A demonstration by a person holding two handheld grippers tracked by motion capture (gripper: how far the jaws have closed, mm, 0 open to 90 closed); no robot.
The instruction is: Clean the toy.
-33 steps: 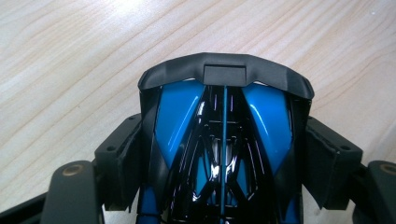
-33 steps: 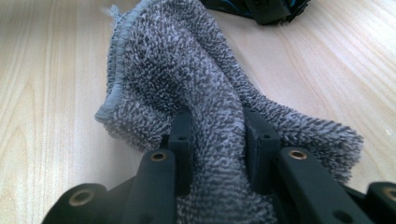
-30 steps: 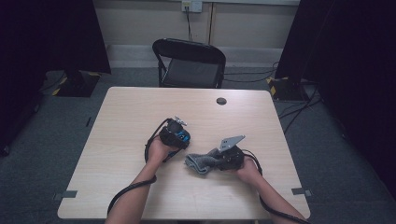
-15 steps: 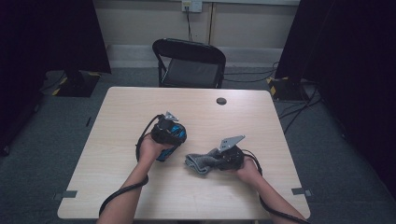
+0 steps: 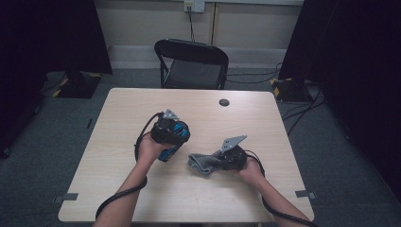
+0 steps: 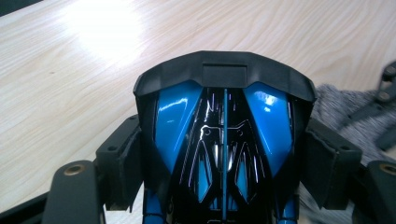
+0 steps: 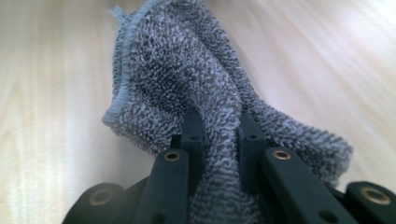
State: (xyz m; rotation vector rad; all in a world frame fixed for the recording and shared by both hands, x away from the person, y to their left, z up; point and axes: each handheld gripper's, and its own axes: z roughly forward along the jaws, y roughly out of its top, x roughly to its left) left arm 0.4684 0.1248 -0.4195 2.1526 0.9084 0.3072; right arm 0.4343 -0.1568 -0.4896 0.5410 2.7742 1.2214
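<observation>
Grey towel pinched in the right gripper, blue-and-black object clamped in the left gripper above the table.

In the high view the towel lies bunched on the wood at about 5 o'clock from the table's middle, the blue-and-black object at about 8 o'clock and lifted clear. The right jaws have just been closing and now bite a fold of towel; that hold looks thin, so a pull could let the cloth slide out or drag in a heap. The left jaws stand wide, their pads pressed on the object's glossy flanks, and a slick shell could twist or slip during wiping. Its lower half is cut off in the left gripper view, what it is stays unclear, and how deep the towel sits between the right jaws is hidden.
</observation>
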